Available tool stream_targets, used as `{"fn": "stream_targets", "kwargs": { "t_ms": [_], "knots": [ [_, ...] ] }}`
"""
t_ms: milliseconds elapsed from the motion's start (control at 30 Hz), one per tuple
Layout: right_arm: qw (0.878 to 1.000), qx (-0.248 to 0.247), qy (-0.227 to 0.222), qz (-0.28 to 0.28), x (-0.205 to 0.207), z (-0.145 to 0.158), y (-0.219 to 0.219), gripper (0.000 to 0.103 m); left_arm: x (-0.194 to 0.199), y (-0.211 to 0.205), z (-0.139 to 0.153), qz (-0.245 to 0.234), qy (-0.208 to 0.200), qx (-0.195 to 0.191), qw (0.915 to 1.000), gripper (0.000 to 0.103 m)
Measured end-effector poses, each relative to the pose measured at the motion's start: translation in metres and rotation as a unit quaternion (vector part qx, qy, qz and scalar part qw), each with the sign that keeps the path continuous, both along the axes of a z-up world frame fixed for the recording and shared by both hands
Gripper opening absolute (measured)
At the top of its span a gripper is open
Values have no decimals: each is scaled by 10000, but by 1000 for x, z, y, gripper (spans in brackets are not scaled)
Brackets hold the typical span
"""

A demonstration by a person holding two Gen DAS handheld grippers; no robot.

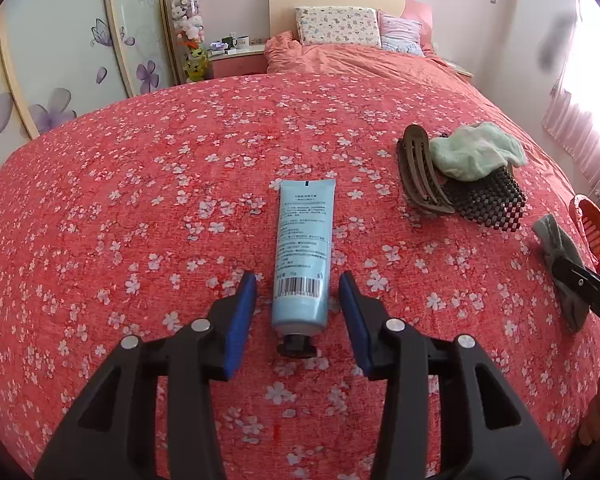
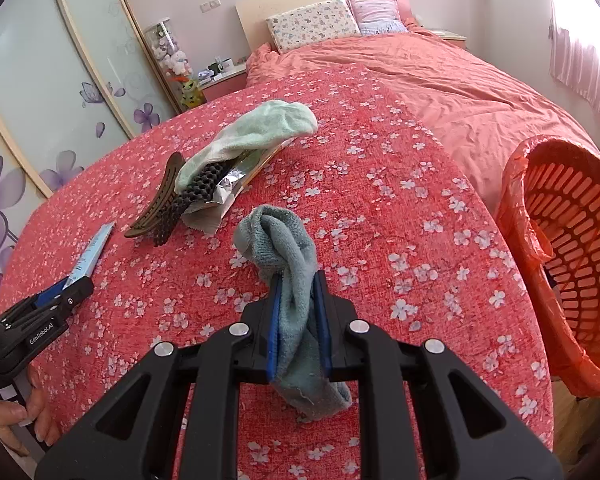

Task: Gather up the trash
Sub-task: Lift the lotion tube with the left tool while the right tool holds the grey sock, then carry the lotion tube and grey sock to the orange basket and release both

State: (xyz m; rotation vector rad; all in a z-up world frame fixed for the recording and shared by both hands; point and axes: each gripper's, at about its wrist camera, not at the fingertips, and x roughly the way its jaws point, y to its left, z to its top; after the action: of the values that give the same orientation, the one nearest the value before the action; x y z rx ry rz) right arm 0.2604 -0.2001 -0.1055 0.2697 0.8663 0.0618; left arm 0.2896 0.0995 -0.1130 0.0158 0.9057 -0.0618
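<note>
A light blue tube (image 1: 303, 252) with a black cap lies on the red floral cover, cap end toward me. My left gripper (image 1: 298, 284) is open, its blue pads on either side of the tube's lower end, not touching it. My right gripper (image 2: 298, 280) is shut on a grey-green sock (image 2: 280, 240) and holds it just above the cover. The sock also shows in the left wrist view (image 1: 560, 248). The tube (image 2: 94, 250) and left gripper (image 2: 56, 296) show at the left of the right wrist view. An orange basket (image 2: 572, 248) with an orange liner stands at the right.
A pile lies further back: a brown hair clip (image 1: 418, 172), a black mesh mat (image 1: 488, 200), a pale green sock (image 1: 476, 150), and a foil wrapper (image 2: 230, 184). Behind is a bed with pillows (image 1: 336, 26), a wardrobe (image 1: 60, 60) at left and a nightstand (image 1: 236, 58).
</note>
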Motion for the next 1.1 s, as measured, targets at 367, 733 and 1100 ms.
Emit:
{"fn": "stream_targets", "kwargs": {
  "t_ms": [367, 733, 1100],
  "knots": [
    [10000, -42, 2, 3, -1, 0, -1, 16, 0, 0, 0, 0, 3, 8, 10000, 44],
    [9974, -601, -404, 33, -25, 27, 9, 10, -7, -7, 10, -124, -101, 78, 9998, 27],
    [9881, -862, -1169, -512, -69, 88, -30, 10, -39, -44, 67, -408, -663, -40, 9970, 27]
  ]
}}
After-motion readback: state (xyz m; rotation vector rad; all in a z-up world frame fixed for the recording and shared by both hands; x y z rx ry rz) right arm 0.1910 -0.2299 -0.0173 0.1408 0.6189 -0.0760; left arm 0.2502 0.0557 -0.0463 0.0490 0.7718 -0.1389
